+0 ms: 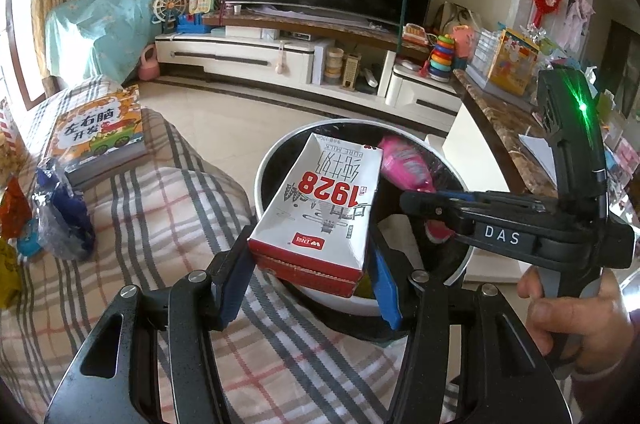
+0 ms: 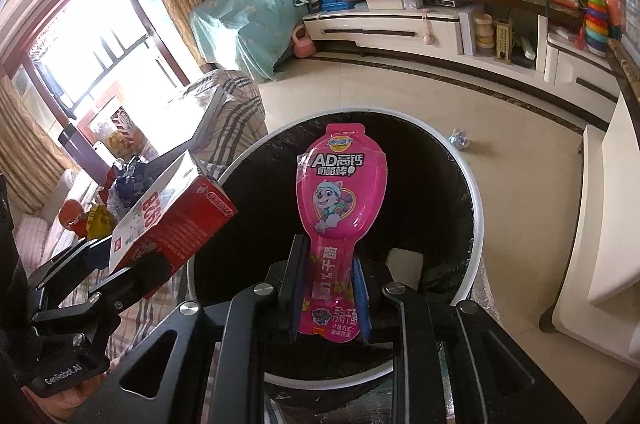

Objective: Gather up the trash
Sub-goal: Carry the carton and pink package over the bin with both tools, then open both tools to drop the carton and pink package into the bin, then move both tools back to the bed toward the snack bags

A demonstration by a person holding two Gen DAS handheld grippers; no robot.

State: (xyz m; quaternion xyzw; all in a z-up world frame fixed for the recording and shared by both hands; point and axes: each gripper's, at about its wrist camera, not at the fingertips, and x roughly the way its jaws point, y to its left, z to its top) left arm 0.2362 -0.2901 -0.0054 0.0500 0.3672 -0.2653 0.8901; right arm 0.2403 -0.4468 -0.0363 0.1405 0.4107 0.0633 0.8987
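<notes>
Two pieces of trash are held above the bin (image 2: pixel 476 224), a round white-rimmed container lined in black. The milk carton (image 1: pixel 320 200) is pinched across its width by the left gripper (image 1: pixel 308 284), near its end, and is poised over the bin's near rim. The pink snack wrapper (image 2: pixel 342 196) is clamped at its narrow stem by the right gripper (image 2: pixel 326 292), its wide head held over the middle of the bin.

The carton is judged to be light and probably empty, stiff at its edges but easily crushed on its broad faces, so a hold across the narrow sides is best kept. The wrapper is judged thin, glossy and slippery, floppy beyond the stem; a grip on the stem is the firmer choice.

Beside the bin, a plaid-covered seat (image 1: pixel 168 224) carries a children's book (image 1: pixel 100 136) and more crumpled wrappers (image 1: pixel 60 216). Beyond the bin, pale tiled floor (image 2: pixel 400 88) runs to a TV cabinet (image 1: pixel 240 52), and a small scrap (image 2: pixel 460 138) lies on the tiles.
</notes>
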